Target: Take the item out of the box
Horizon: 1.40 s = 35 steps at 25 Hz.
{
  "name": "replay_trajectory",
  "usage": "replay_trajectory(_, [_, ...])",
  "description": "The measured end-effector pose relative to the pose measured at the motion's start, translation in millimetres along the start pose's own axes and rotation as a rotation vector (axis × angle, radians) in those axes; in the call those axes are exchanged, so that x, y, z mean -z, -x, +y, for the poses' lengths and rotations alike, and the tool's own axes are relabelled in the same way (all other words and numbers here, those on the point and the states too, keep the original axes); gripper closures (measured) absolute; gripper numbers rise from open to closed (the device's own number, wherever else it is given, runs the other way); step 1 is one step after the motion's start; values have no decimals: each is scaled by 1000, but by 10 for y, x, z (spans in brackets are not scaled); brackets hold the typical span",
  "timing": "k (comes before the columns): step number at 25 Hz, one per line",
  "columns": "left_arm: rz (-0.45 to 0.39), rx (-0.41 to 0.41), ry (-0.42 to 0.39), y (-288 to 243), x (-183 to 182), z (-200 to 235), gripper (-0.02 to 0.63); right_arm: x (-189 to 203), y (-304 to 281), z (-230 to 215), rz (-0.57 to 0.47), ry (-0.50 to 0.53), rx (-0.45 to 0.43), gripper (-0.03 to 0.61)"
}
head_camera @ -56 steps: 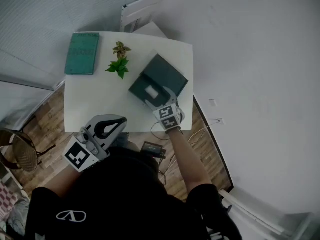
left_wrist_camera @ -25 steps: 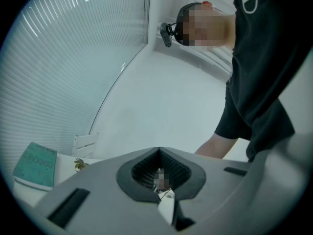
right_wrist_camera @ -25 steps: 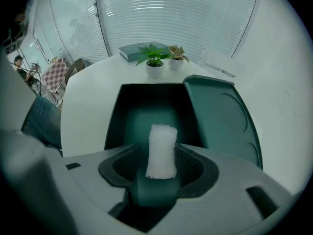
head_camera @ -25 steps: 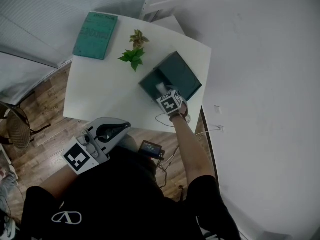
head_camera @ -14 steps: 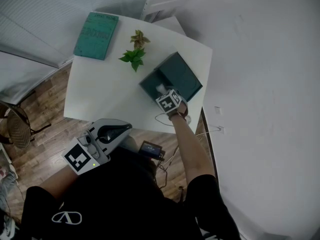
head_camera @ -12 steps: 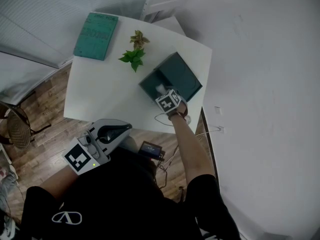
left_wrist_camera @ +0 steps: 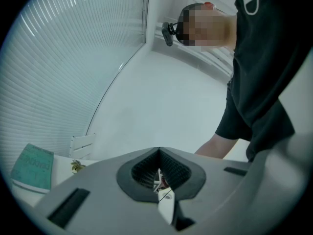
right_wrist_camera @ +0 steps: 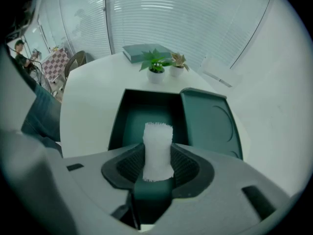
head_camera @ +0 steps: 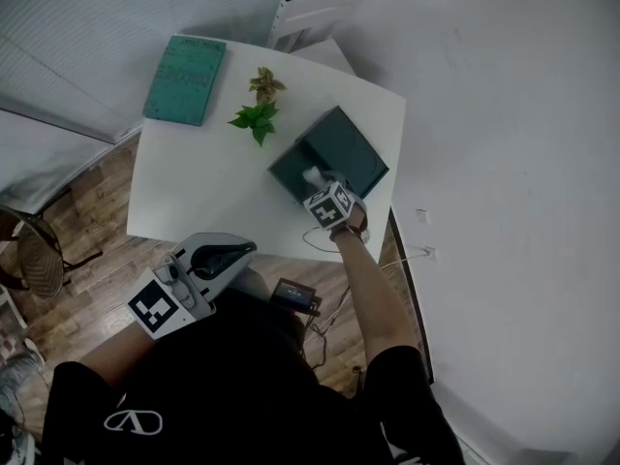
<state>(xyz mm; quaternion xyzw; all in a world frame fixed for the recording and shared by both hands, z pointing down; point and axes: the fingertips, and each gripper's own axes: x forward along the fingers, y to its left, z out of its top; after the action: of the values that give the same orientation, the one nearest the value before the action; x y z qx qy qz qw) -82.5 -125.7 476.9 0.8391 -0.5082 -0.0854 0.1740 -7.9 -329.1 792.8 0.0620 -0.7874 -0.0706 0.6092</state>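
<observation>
item (head_camera: 312, 174): partly hidden by right tool (head_camera: 320, 190) | book (head_camera: 184, 78) title: unreadably small

White square bench (head_camera: 203, 192), at the centre of your head view, standing on a wood floor (head_camera: 77, 211). At the upper left of its top you see a teal book (head_camera: 184, 78) lying flat. Just right of it stand two small potted plants close together, one green (head_camera: 254, 121) and one brownish (head_camera: 263, 86). At the right lies a dark green box (head_camera: 289, 168), open, its lid (head_camera: 347, 148) flat beside the tray.

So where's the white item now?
Right gripper view: the white item is clamped in the right gripper's jaws, over the green box near the table's right edge.
</observation>
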Motion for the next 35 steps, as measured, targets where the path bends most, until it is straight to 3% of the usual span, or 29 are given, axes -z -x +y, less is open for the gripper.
replay_trajectory(12, [-37, 112, -74, -283, -341, -191, 607, -542, 1652, -227, -358, -75, 202, 410])
replay_trajectory(25, [-51, 305, -165, -729, -712, -577, 607, -667, 3643, -156, -711, -203, 449, 410])
replay_trajectory(35, [-85, 402, -236, -996, -1034, -855, 607, -636, 4645, 5, -959, -359, 501, 410])
